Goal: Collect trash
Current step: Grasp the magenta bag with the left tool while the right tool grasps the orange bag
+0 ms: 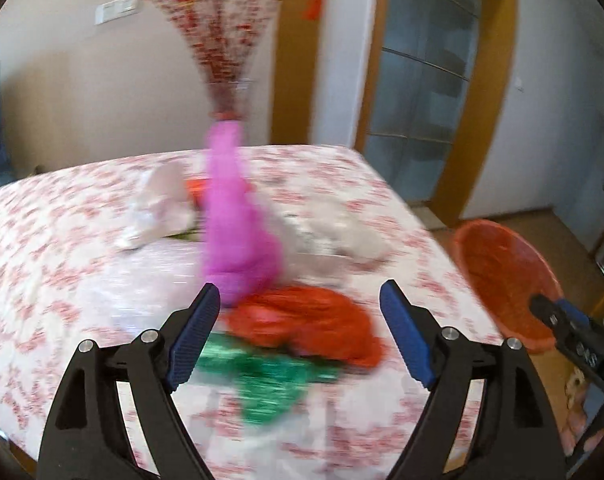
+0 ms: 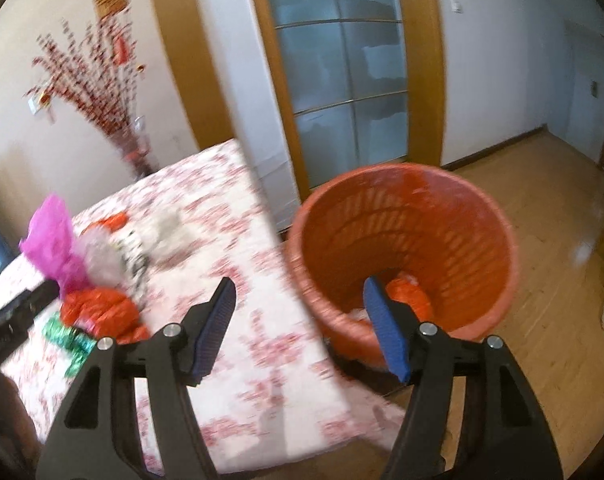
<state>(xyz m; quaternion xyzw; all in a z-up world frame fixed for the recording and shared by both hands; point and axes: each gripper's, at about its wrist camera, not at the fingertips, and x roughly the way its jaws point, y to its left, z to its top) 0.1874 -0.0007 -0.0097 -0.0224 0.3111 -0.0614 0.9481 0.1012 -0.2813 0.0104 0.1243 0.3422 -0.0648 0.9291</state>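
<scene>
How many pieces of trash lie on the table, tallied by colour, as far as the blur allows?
Pink: 1, the pink piece
Red-orange: 2, the red bag in front and a small orange piece behind
Green: 1, the green foil
White or grey: 2, the white piece and the grey piece
Total: 6; blur may hide more.

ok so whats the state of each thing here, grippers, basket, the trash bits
left gripper: open, nothing between the jaws
right gripper: open, empty
orange basket: upright on the floor beside the table, some trash already at the bottom
red bag: crumpled on the table
green wrapper: crumpled on the table, touching the red bag
pink bag: standing up, bunched
</scene>
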